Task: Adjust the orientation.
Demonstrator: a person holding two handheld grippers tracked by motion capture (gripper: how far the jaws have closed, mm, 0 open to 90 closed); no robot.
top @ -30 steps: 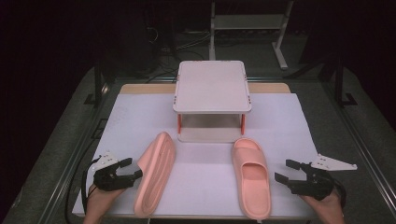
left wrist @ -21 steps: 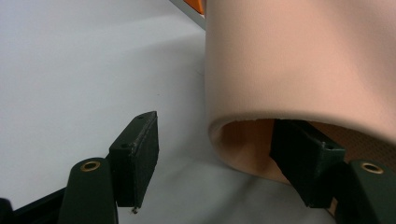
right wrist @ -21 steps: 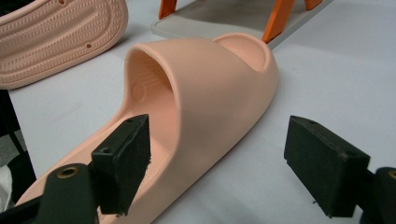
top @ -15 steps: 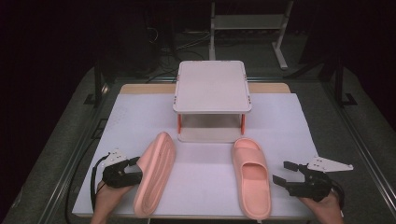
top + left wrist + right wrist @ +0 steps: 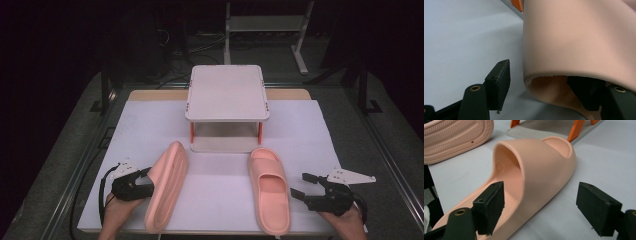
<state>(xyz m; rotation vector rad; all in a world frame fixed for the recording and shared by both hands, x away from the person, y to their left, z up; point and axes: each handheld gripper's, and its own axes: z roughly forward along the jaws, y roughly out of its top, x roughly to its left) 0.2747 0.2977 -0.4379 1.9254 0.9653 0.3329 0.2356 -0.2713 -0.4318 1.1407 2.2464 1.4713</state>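
Your left claw (image 5: 149, 181) now sits against the tilted left slipper (image 5: 167, 185), closer than a second ago. Its jaws have just been closing, with the slipper's strap edge between them: one jaw reaches inside under the strap, and the other stands clear of its outer face.

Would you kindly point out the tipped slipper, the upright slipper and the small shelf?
tipped slipper (image 5: 167, 187), high view, on its sole.
upright slipper (image 5: 270, 182), high view, on its strap.
small shelf (image 5: 227, 92), high view, on its top board.
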